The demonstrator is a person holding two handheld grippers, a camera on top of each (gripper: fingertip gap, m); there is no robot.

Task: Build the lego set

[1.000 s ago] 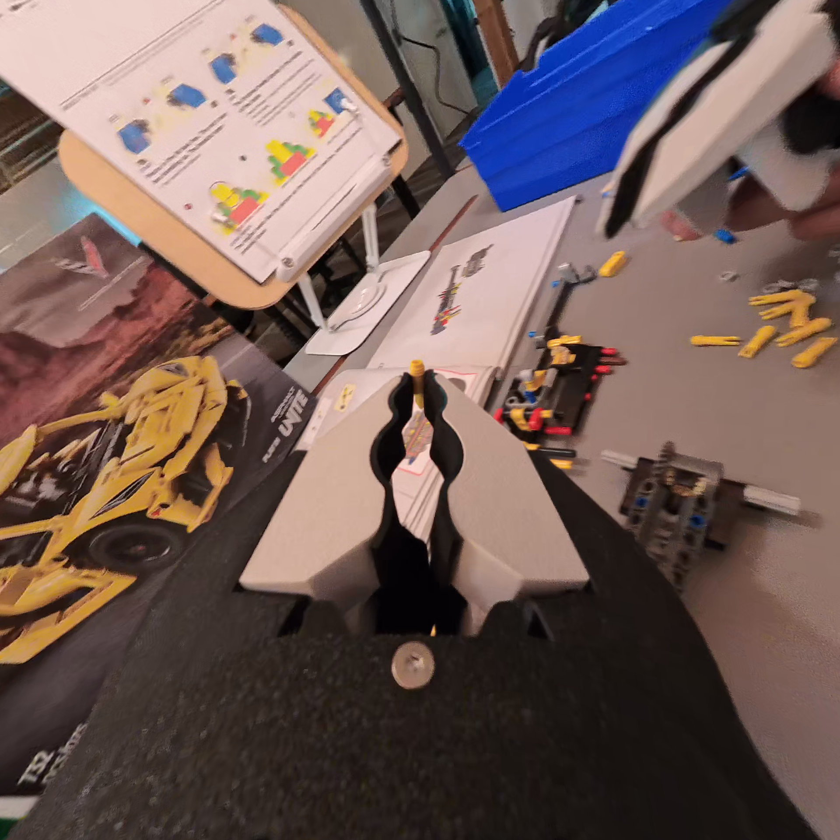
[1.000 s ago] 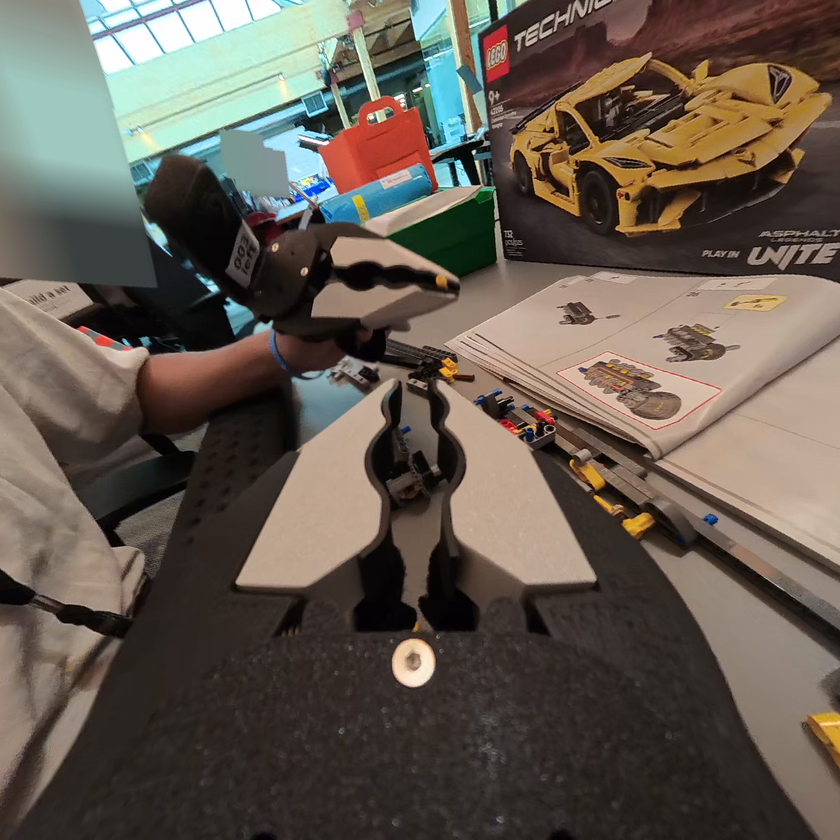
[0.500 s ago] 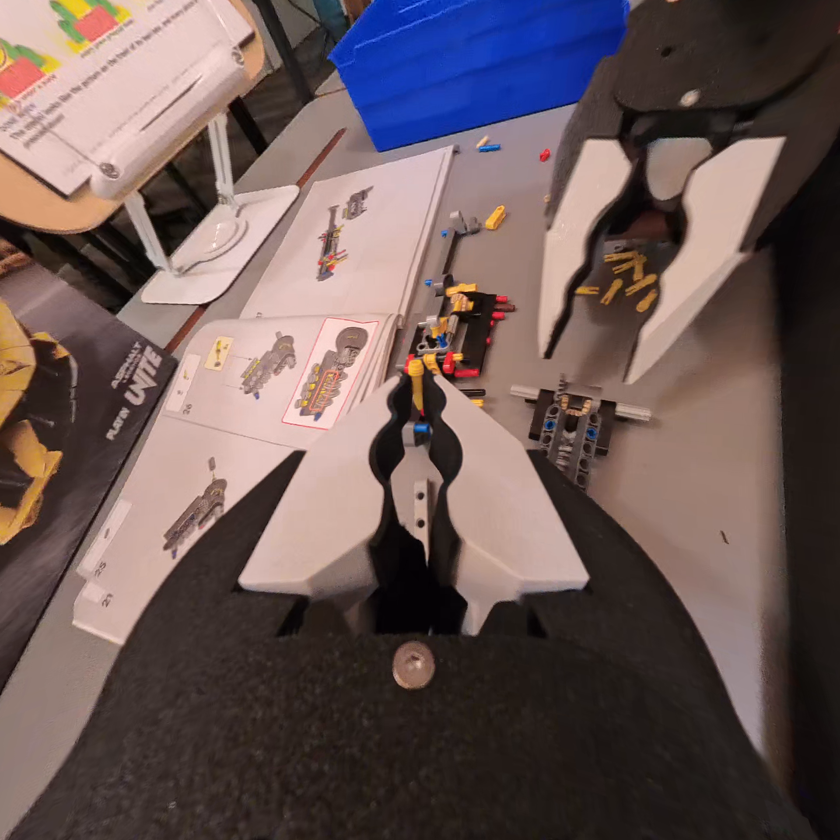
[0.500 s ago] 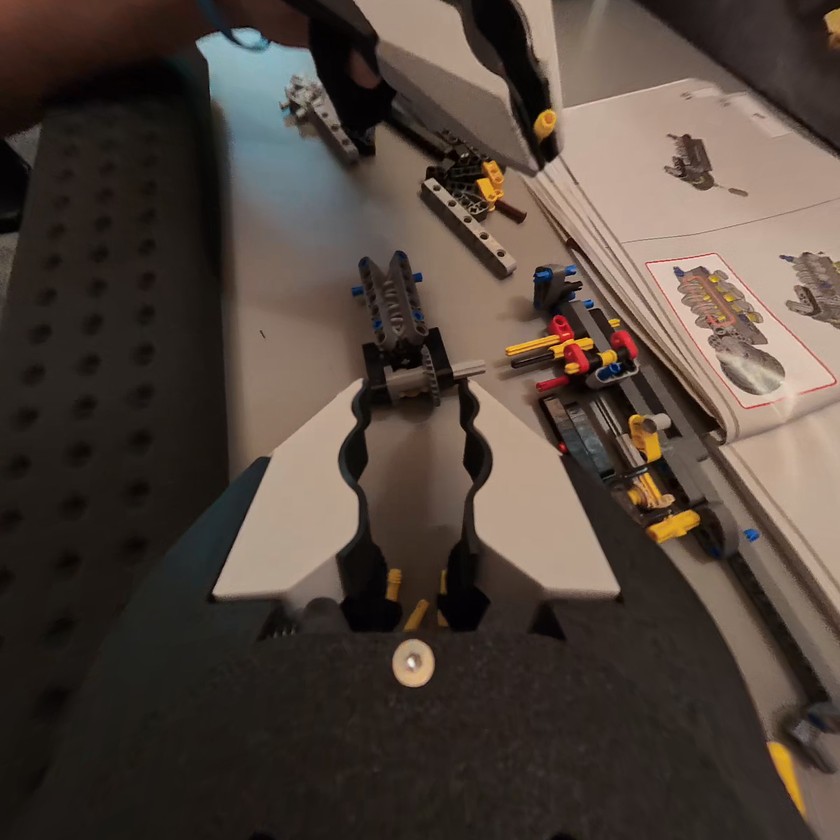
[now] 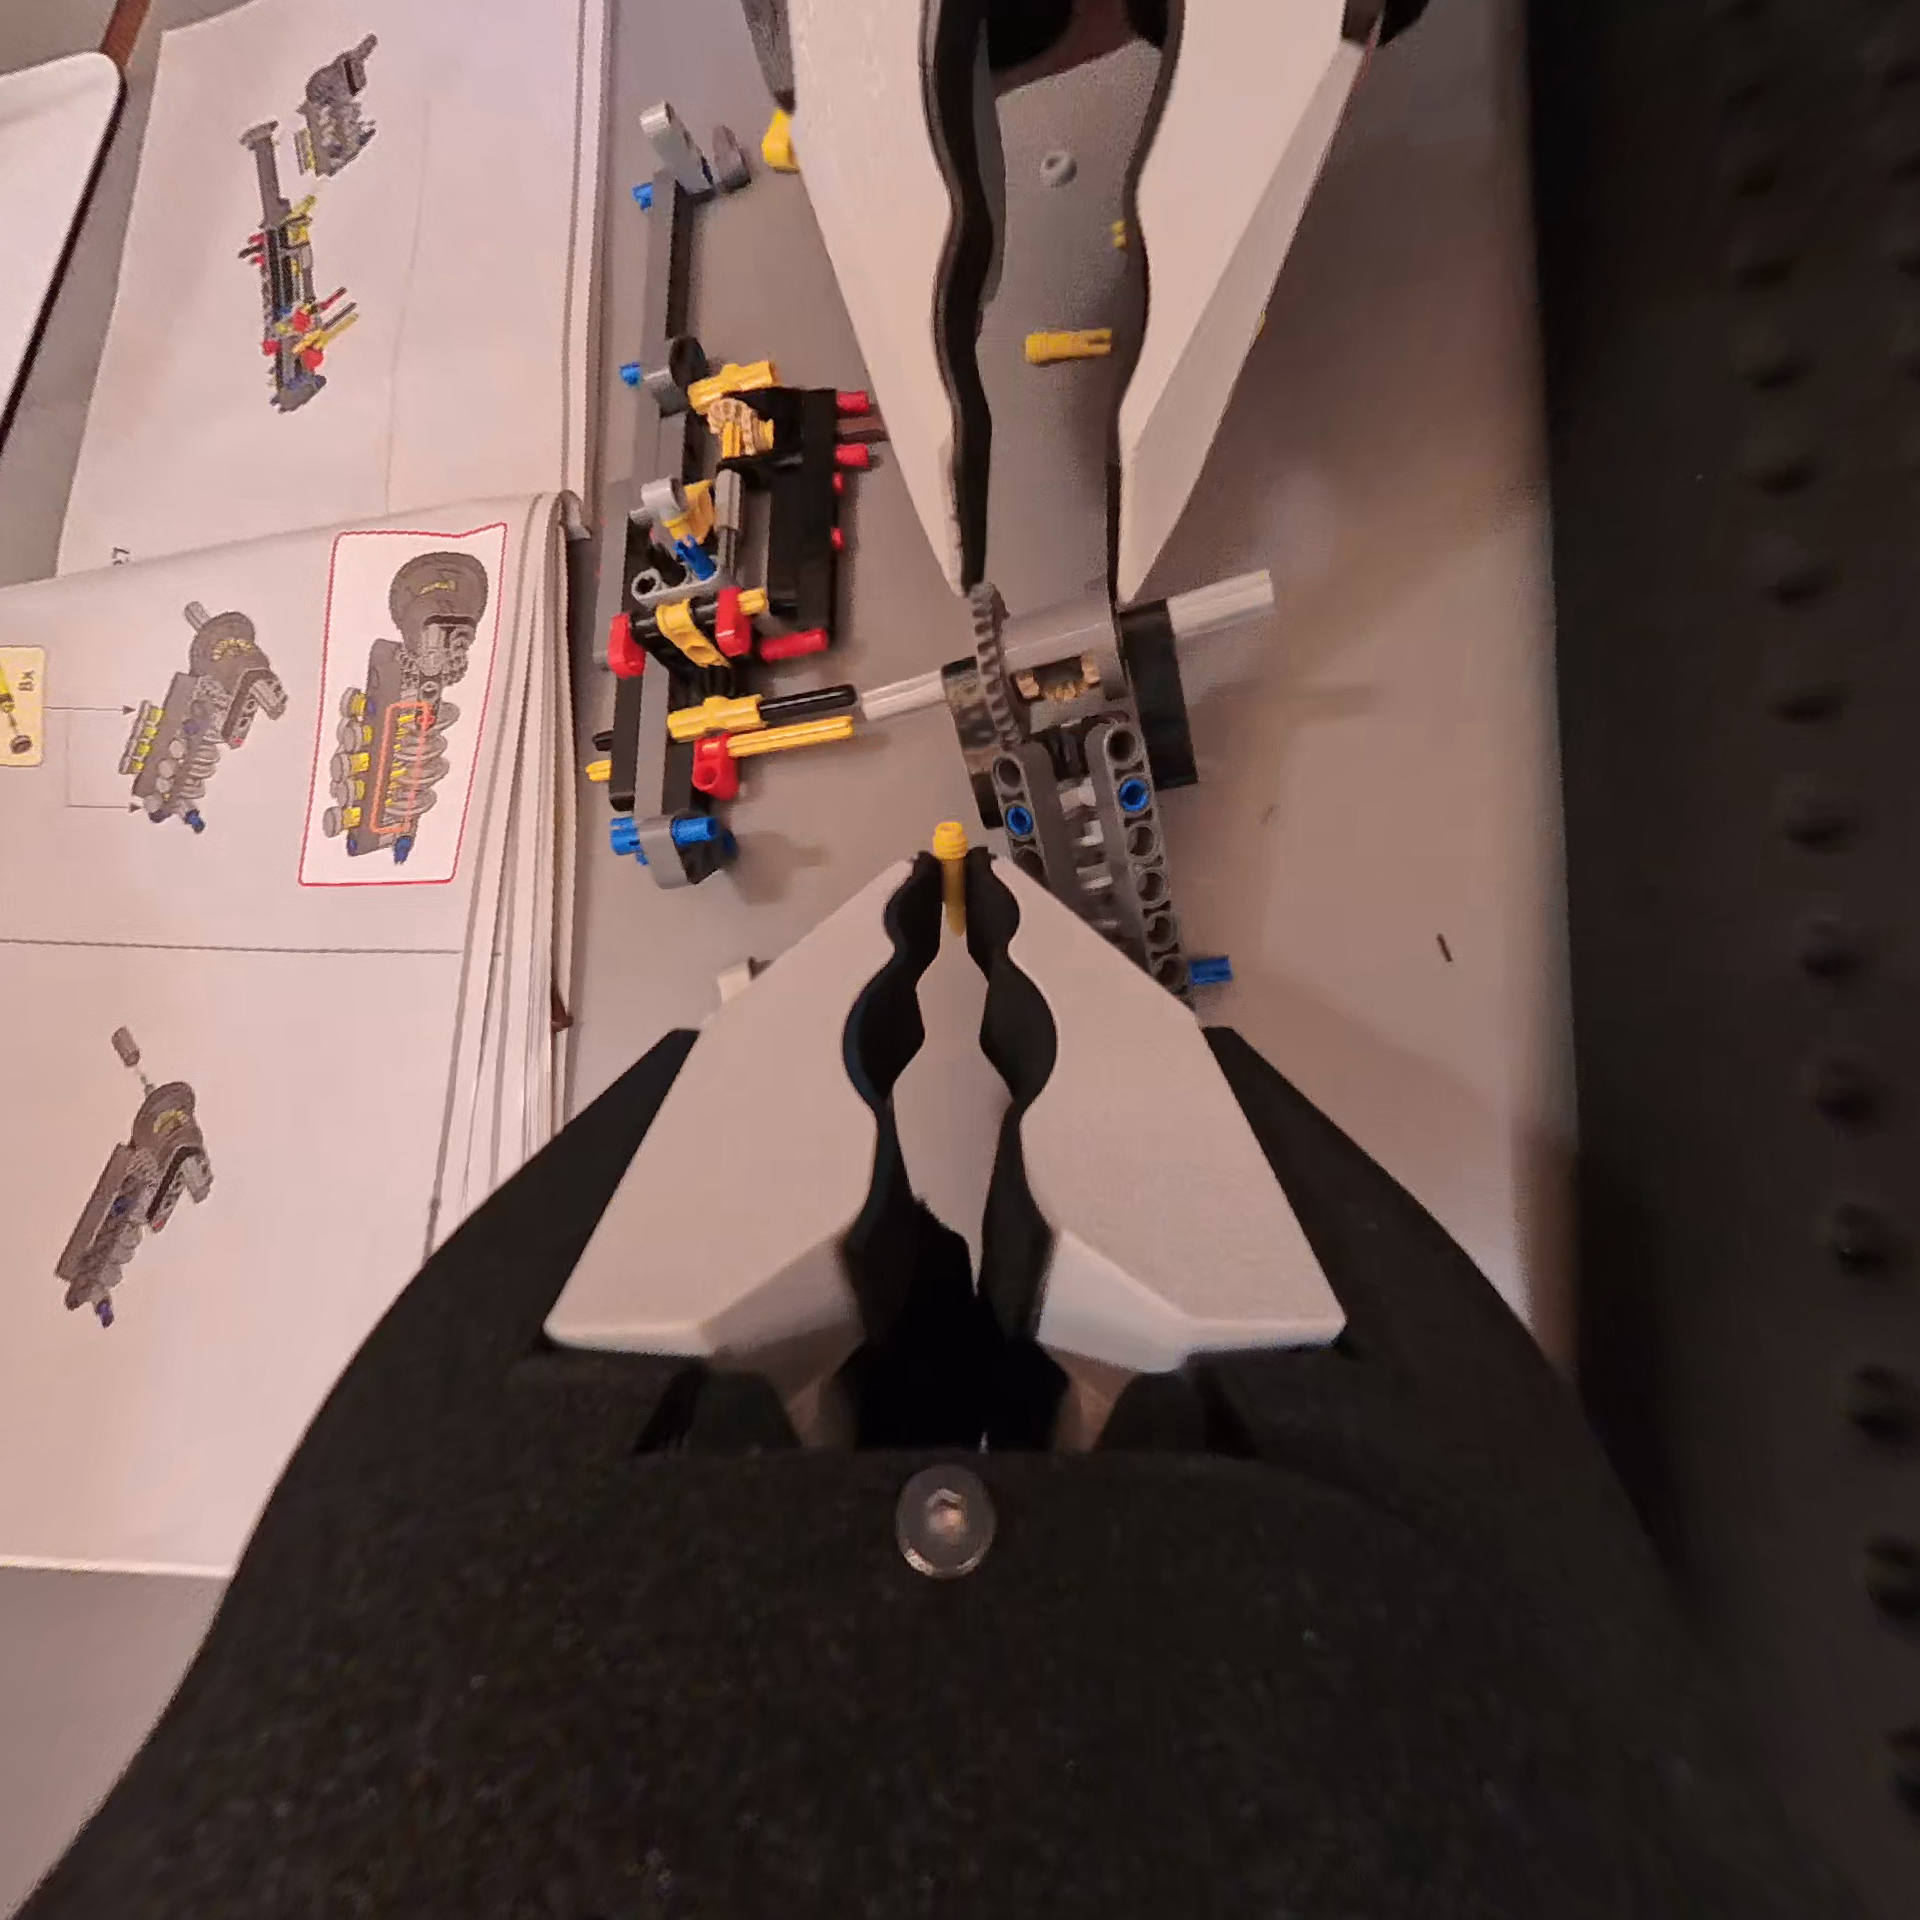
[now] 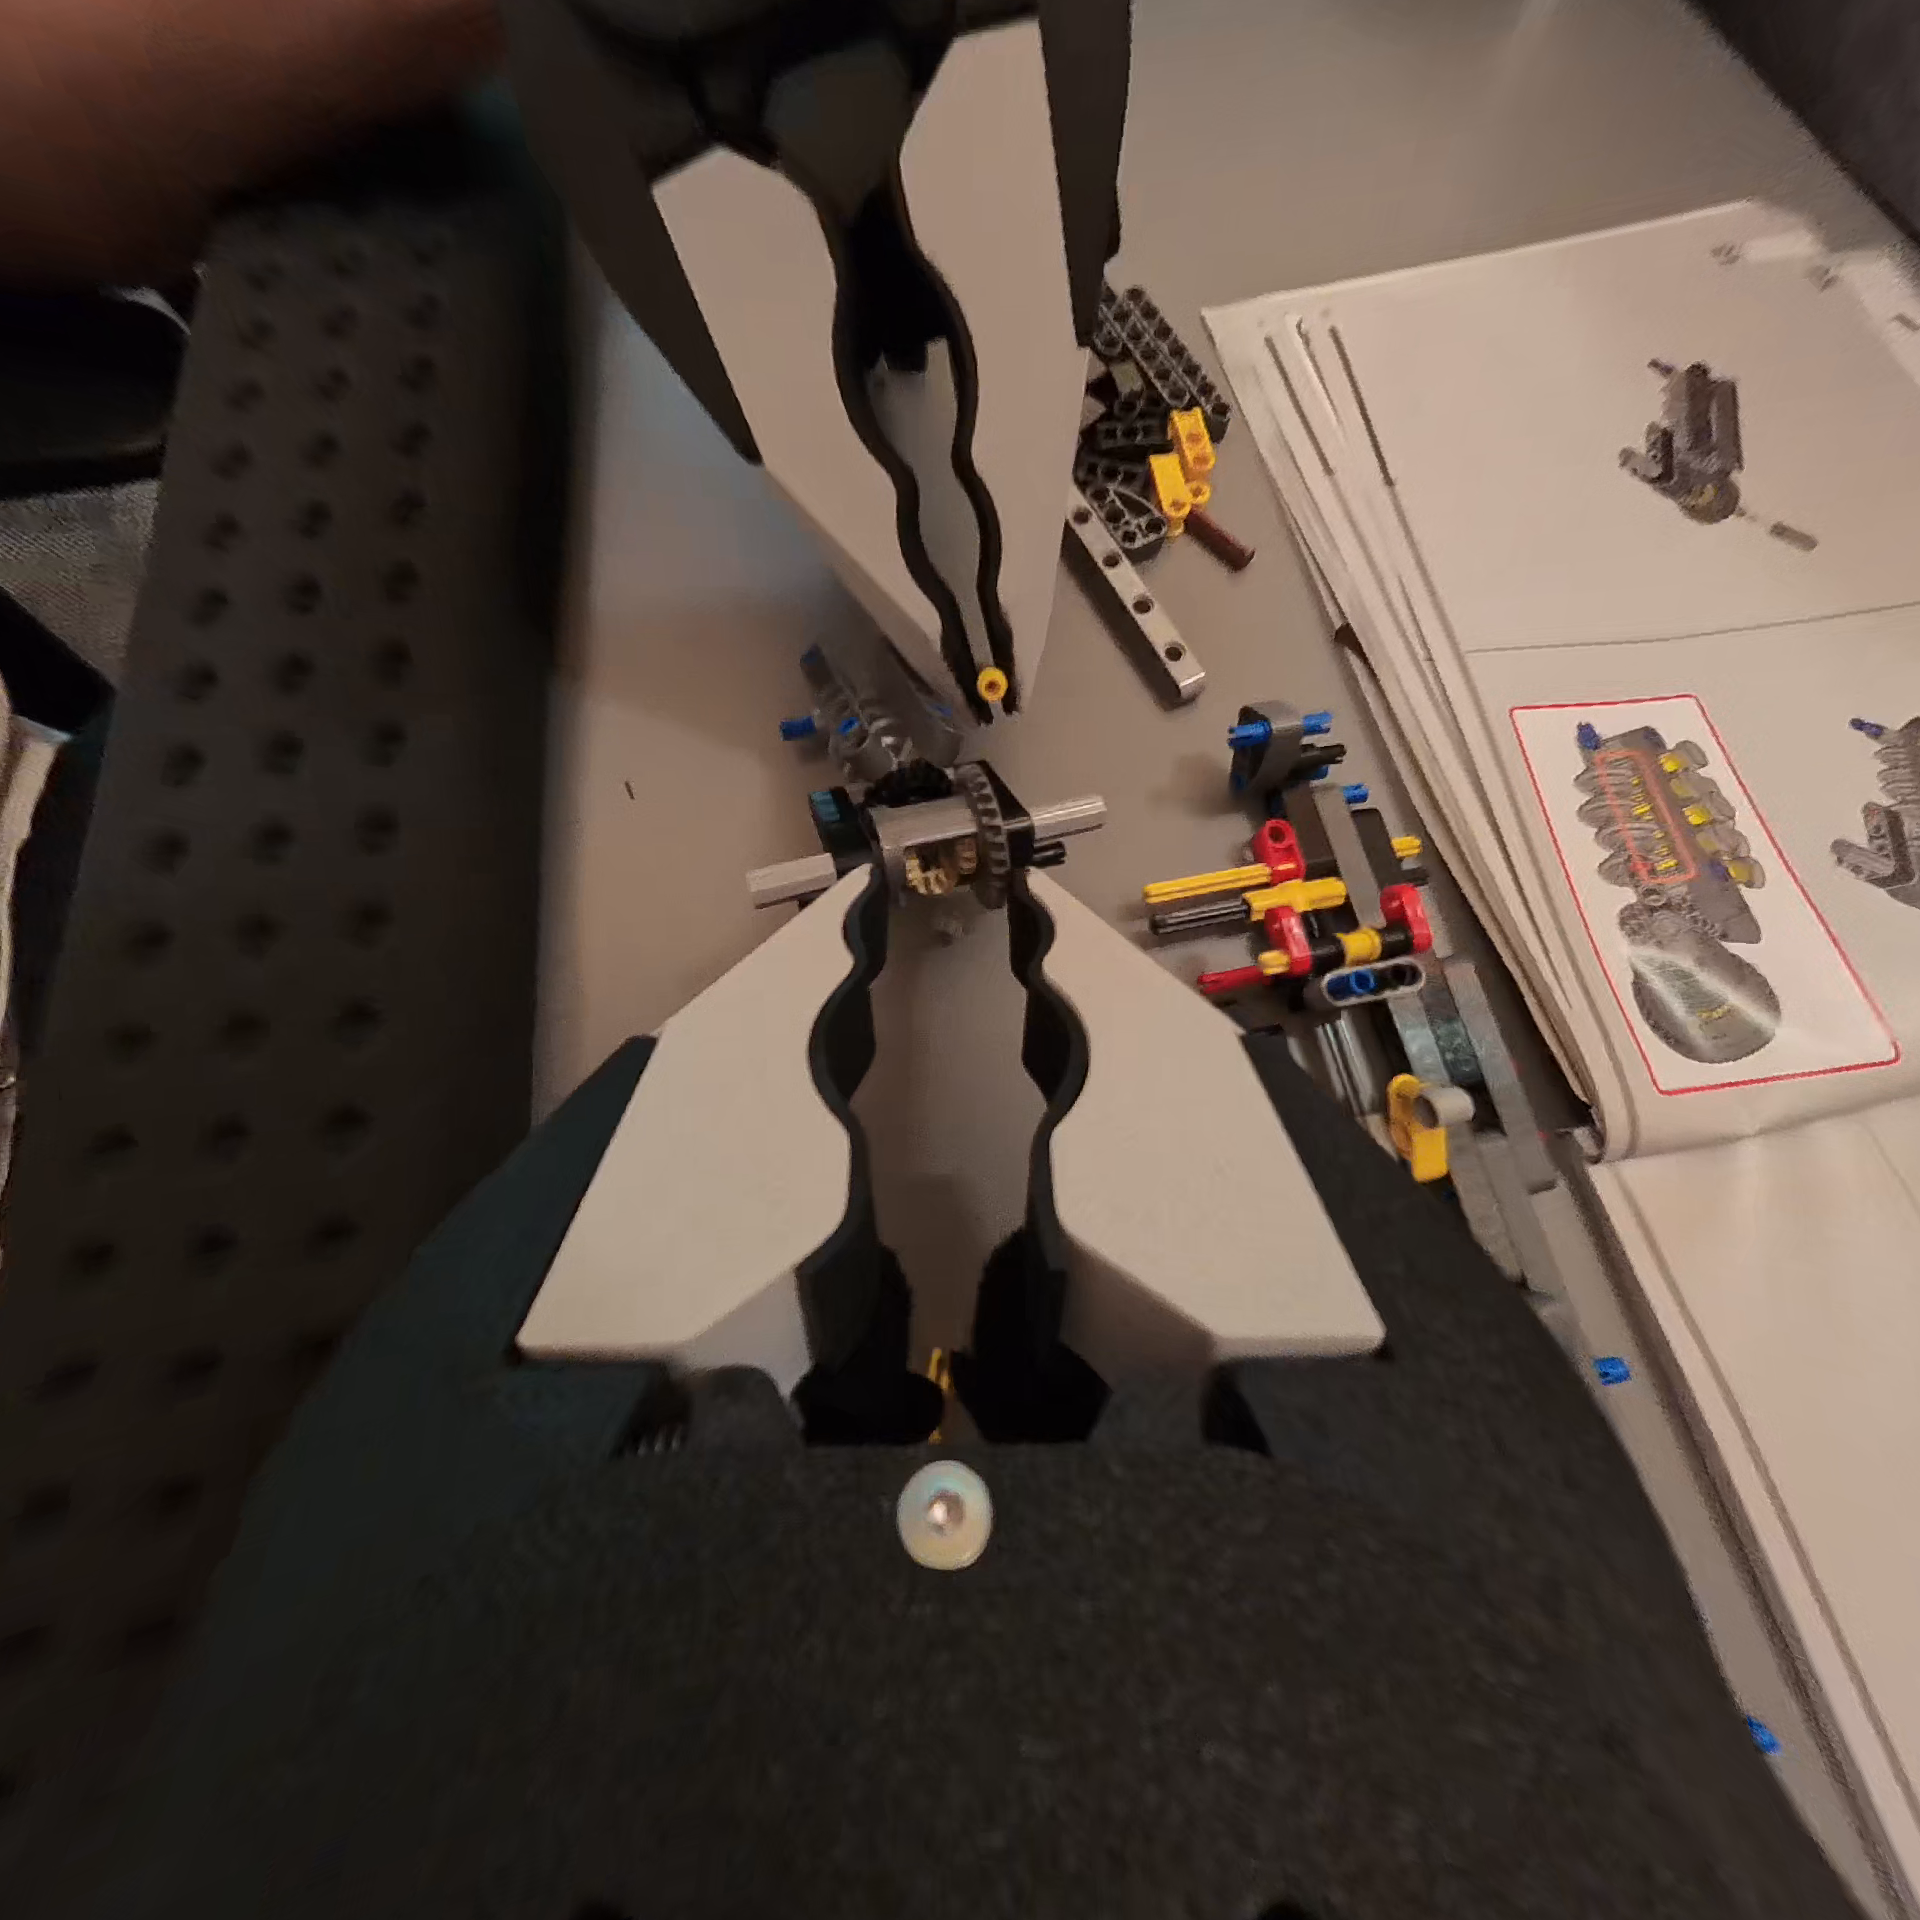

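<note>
Left gripper (image 5: 951, 868), centre of the left wrist frame: clamped tight on a yellow pin (image 5: 949, 873), tip poking out just short of the grey gear assembly (image 5: 1070, 717) on the table (image 5: 1351, 831). Right gripper (image 6: 945, 894), centre of its own frame: spread wide, tips straddling the assembly's gear housing, not yet closed on it, by the look of it.

Best way through, at a guess: close the right on the housing first, hold it dead steady, then line the pin square with a beam hole and press straight in. No twisting, or risk of the pin slipping in the pads.

Only in the right wrist view: pin end-on, round hollow end, plus a loose black and grey beam cluster (image 6: 1143, 436) at upper centre. Only in the left wrist view: pin's full length, blue pins along the beams (image 5: 1132, 894), and instruction booklet (image 5: 260, 727) pages filling the left side.
</note>
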